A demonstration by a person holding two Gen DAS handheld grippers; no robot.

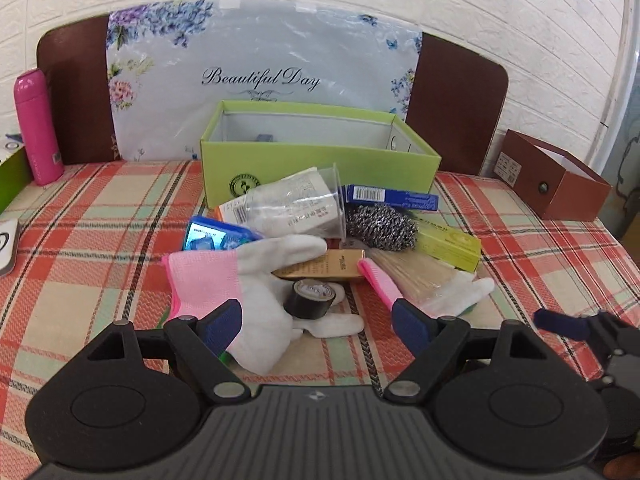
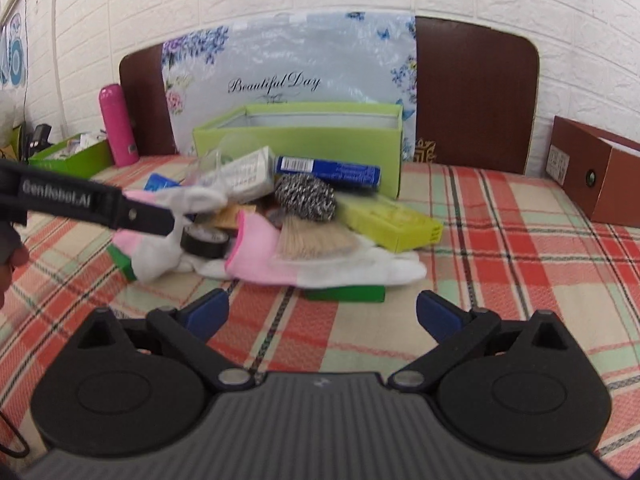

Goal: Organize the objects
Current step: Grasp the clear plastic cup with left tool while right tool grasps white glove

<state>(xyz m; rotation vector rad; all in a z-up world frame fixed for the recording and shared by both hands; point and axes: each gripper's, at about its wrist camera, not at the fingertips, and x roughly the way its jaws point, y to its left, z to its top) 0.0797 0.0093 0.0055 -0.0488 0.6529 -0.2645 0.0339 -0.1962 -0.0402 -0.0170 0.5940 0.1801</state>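
Observation:
A heap of small goods lies on the plaid cloth in front of an open green box (image 1: 316, 160) (image 2: 304, 140). In the heap are two white gloves with pink cuffs (image 1: 256, 280) (image 2: 320, 264), a black tape roll (image 1: 310, 298) (image 2: 206, 242), a steel scourer (image 1: 380, 222) (image 2: 306, 196), a clear plastic cup (image 1: 300, 208), a gold box (image 1: 324, 270), a blue carton (image 1: 392, 197) (image 2: 328, 170) and a yellow-green carton (image 1: 450, 244) (image 2: 390, 220). My left gripper (image 1: 318, 328) is open, its fingers on either side of the near glove and the tape. My right gripper (image 2: 322, 314) is open in front of the heap, with nothing between its fingers.
A pink bottle (image 1: 38, 128) (image 2: 118, 130) stands at the back left beside another green box (image 2: 72, 156). A brown box (image 1: 552, 176) (image 2: 600, 172) sits at the right. A floral bag (image 1: 260, 76) leans on the brown headboard behind. Bare plaid cloth lies at the left and right.

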